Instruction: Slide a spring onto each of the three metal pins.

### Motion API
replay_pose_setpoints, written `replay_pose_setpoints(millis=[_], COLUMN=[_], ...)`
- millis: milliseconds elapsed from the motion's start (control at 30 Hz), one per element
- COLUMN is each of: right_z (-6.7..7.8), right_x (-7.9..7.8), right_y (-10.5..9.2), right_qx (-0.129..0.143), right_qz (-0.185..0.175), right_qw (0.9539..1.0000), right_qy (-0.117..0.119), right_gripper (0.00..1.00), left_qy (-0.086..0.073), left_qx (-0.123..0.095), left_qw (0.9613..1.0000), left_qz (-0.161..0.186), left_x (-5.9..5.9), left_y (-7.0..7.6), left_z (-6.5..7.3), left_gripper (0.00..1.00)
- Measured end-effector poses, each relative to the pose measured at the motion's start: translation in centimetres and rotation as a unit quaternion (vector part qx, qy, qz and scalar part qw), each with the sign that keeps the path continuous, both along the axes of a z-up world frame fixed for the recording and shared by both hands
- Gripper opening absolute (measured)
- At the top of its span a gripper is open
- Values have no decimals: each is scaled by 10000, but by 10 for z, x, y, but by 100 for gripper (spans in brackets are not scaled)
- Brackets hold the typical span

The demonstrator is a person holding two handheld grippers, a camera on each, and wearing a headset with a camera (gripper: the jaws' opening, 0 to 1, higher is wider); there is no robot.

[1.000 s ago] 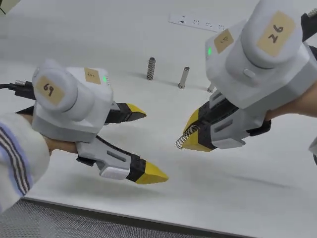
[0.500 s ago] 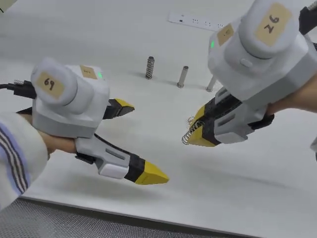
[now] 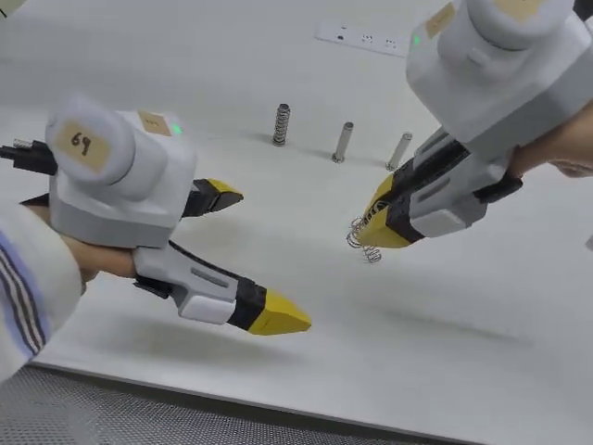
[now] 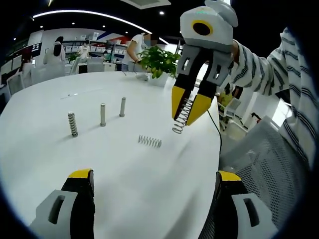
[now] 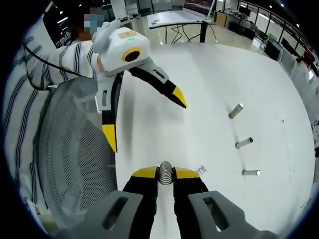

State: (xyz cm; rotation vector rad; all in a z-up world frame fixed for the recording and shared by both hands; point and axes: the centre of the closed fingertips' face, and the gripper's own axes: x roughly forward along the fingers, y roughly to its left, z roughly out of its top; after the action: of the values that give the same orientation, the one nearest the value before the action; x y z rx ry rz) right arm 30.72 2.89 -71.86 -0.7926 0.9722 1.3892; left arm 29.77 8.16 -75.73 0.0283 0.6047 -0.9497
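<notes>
Head view steep from above; low gripper views opposed, pins (image 3: 344, 142) in all.

3x springs (image 4: 149, 141), 3x pins (image 4: 102, 114)

My table (image 3: 278, 56) looks smooth, matt white. The pins (image 3: 343, 143) are dull grey metal, and the spring (image 5: 166, 180) is shiny wire. Left gripper (image 3: 258, 258) and right gripper (image 3: 378, 225) are matt white plastic with yellow tips. My sleeve (image 3: 23, 278) is striped cloth.
</notes>
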Motion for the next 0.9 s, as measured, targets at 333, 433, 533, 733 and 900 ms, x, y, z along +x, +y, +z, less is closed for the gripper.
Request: replay_pose_setpoints(millis=[333, 433, 533, 733, 900], right_z=[8, 10, 8, 4, 2], right_x=[38, 49, 54, 76, 94], right_y=[7, 9, 12, 16, 19], right_qx=[-9, -19, 9, -85, -179], right_qz=[-267, -317, -481, -520, -520], right_qw=[9995, 9994, 9988, 9986, 9985], right_qy=[-170, -170, 91, -8, -81], right_gripper=[8, 8, 8, 8, 8], left_qy=[43, 9, 3, 18, 58], left_qx=[-20, -26, -37, 13, -4], left_qw=[9999, 9999, 9998, 9998, 9997], left_qz=[99, 148, 176, 196, 232], left_x=[4, 5, 6, 5, 4], left_y=[3, 4, 6, 9, 11], left_z=[3, 5, 6, 6, 5], left_gripper=[98, 98, 98, 98, 98])
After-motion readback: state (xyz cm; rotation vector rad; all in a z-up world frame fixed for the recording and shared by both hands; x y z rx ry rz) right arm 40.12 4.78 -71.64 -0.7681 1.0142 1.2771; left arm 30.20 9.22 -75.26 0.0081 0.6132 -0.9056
